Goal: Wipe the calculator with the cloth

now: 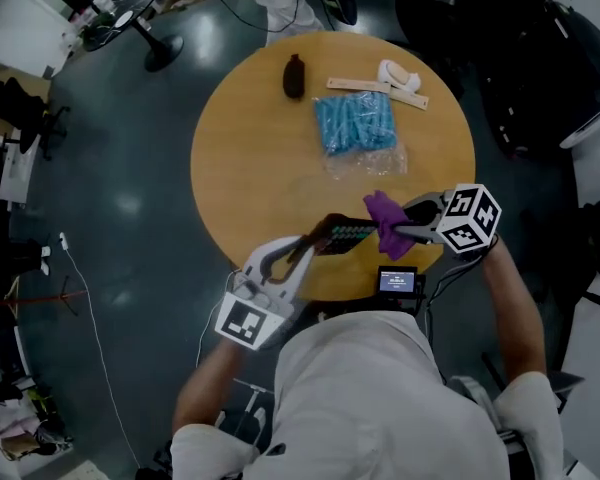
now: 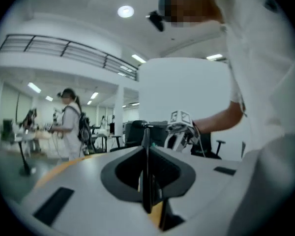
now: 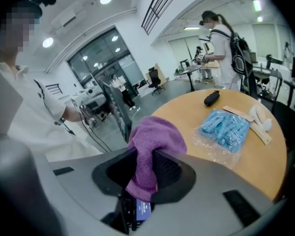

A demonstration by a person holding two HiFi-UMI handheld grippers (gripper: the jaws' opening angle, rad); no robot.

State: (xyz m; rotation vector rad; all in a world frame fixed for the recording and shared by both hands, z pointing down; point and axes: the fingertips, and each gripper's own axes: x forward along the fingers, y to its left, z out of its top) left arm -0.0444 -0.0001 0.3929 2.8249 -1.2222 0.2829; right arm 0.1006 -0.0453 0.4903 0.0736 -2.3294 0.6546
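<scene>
In the head view the dark calculator with teal keys is held above the near edge of the round wooden table. My left gripper is shut on its left end. In the left gripper view the calculator stands edge-on as a thin dark slab between the closed jaws. My right gripper is shut on a purple cloth, which lies against the calculator's right end. In the right gripper view the cloth bulges out of the jaws, and the calculator stands edge-on just left of it.
On the table lie a clear bag of blue items, a dark brown oblong object, wooden sticks and a white object. A small device with a lit screen sits at the near edge. A person with a backpack stands beyond the table.
</scene>
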